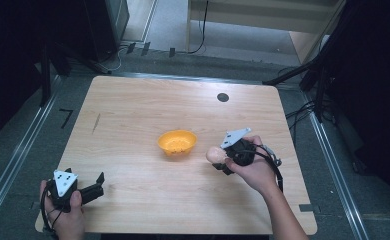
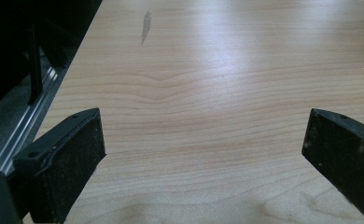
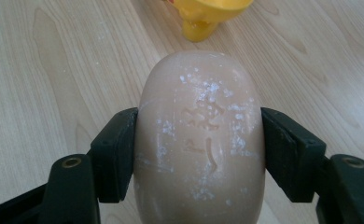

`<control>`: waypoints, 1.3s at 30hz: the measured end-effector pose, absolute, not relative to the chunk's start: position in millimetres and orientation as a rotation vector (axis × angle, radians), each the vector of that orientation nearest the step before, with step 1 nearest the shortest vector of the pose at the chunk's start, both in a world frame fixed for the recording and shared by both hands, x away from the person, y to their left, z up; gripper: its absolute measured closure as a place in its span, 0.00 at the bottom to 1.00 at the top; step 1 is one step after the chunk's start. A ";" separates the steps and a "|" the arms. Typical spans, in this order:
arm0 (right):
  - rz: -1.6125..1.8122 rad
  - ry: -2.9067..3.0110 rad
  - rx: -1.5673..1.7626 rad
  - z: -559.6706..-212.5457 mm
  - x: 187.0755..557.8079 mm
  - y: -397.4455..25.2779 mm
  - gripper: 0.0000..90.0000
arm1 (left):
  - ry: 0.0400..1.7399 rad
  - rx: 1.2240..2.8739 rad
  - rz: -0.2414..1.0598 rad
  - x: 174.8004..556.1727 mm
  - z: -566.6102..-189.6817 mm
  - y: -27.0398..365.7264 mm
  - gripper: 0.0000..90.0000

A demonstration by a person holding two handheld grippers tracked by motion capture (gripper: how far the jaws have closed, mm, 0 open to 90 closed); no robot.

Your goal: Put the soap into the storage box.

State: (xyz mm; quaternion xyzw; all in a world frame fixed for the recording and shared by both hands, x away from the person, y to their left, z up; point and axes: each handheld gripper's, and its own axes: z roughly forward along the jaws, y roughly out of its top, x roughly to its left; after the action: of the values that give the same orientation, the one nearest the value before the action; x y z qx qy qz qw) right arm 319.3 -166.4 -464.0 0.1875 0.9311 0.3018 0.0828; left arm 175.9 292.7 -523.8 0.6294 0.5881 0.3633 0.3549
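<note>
The left tongs [image 1: 99,184] are sitting nearest the camera in the high view, at the bench's near left corner, held in the person's left hand [image 1: 65,217]. Their jaws are standing spread wide with bare wood between them, as the left gripper view is showing. The right tongs [image 3: 199,149] are pinching a pale peach bar of soap [image 3: 199,140], one jaw pressing each long side; the bar is carrying an embossed mark and white flecks on its upper face. In the high view the right hand [image 1: 255,172] is holding these tongs over the bench's [image 1: 143,105] right half, the soap pointing toward the yellow bowl [image 1: 177,142]. The bowl is standing upright near the bench's middle, just beside the soap but apart from it.
</note>
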 end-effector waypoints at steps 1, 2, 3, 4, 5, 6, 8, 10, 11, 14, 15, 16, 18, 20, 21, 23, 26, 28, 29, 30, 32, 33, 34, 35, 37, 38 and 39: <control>0.901 2.780 0.560 -464.0 319.3 -166.4 0.37 | 1.519 1.626 0.936 176.0 -523.8 293.0 0.00; 0.898 2.788 0.544 -463.7 321.9 -164.6 0.37 | 1.518 1.624 0.933 176.1 -523.9 293.2 0.00; 0.905 2.797 0.514 -462.6 326.8 -161.4 0.37 | 1.517 1.624 0.932 176.1 -523.9 293.2 0.00; 0.903 2.804 0.508 -461.9 328.7 -159.6 0.37 | 1.517 1.624 0.932 176.1 -523.9 293.2 0.00; 0.901 2.808 0.498 -461.3 330.5 -157.7 0.37 | 1.517 1.625 0.933 176.0 -523.9 293.2 0.00; 0.901 2.808 0.498 -461.3 330.5 -157.7 0.37 | 1.517 1.625 0.933 176.0 -523.9 293.2 0.00; 0.899 2.811 0.471 -459.8 334.0 -154.0 0.37 | 1.517 1.625 0.931 176.1 -523.9 293.2 0.00; 0.908 2.819 0.446 -458.4 337.4 -150.1 0.37 | 1.516 1.625 0.930 176.1 -523.9 293.1 0.00; 0.908 2.824 0.430 -457.5 338.8 -147.9 0.37 | 1.516 1.625 0.932 176.1 -523.9 293.2 0.00; 0.901 2.825 0.369 -452.6 344.4 -138.0 0.37 | 1.514 1.621 0.933 175.5 -523.8 293.6 0.00; 0.901 2.825 0.369 -452.6 344.4 -138.0 0.37 | 1.514 1.621 0.933 175.5 -523.8 293.6 0.00; 0.904 2.830 0.338 -450.6 346.6 -134.2 0.37 | 1.514 1.620 0.933 175.6 -523.8 293.5 0.00; 0.913 2.833 0.318 -448.8 349.4 -130.6 0.37 | 1.511 1.621 0.933 175.6 -523.9 293.7 0.00; 0.913 2.828 0.292 -447.2 353.1 -127.3 0.37 | 1.512 1.619 0.933 175.5 -523.9 293.7 0.00; 0.913 2.828 0.292 -447.2 353.1 -127.3 0.37 | 1.512 1.619 0.933 175.5 -523.9 293.7 0.00; 0.918 2.822 0.270 -444.6 358.5 -123.0 0.37 | 1.513 1.617 0.930 175.6 -523.9 293.9 0.00; 0.921 2.821 0.238 -441.7 362.8 -118.1 0.37 | 1.515 1.611 0.922 175.4 -523.8 294.6 0.00; 0.929 2.825 0.227 -440.7 364.0 -116.5 0.37 | 1.517 1.614 0.921 175.7 -523.8 294.5 0.00; 0.923 2.829 0.214 -438.7 365.9 -112.8 0.37 | 1.515 1.617 0.923 175.8 -523.8 294.3 0.00; 0.923 2.829 0.214 -438.7 365.9 -112.8 0.37 | 1.514 1.618 0.924 175.8 -523.8 294.2 0.00; 0.914 2.843 0.187 -437.1 369.0 -107.9 0.37 | 1.514 1.616 0.921 175.8 -523.8 294.3 0.00; 0.914 2.843 0.187 -437.1 369.0 -107.9 0.37 | 1.514 1.616 0.921 175.8 -523.8 294.3 0.00; 0.931 2.837 0.180 -437.3 371.0 -105.7 0.37 | 1.517 1.614 0.919 175.6 -523.7 294.6 0.00; 0.931 2.837 0.180 -437.3 371.0 -105.7 0.37 | 1.516 1.615 0.919 175.7 -523.7 295.0 0.00; 0.949 2.840 0.182 -438.1 374.2 -103.4 0.37 | 1.516 1.614 0.918 175.7 -523.7 294.9 0.00; 0.949 2.840 0.182 -438.1 374.2 -103.4 0.37 | 1.515 1.614 0.918 175.6 -523.8 294.7 0.00; 0.942 2.842 0.171 -438.4 375.1 -102.5 0.37 | 1.514 1.614 0.920 175.6 -523.8 294.6 0.00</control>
State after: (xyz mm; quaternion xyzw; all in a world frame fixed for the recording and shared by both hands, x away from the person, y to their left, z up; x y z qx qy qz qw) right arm 375.1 -102.5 -438.4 0.0569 0.9452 0.3134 0.0714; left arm 175.6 294.6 -523.8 0.6274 0.5885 0.3574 0.3637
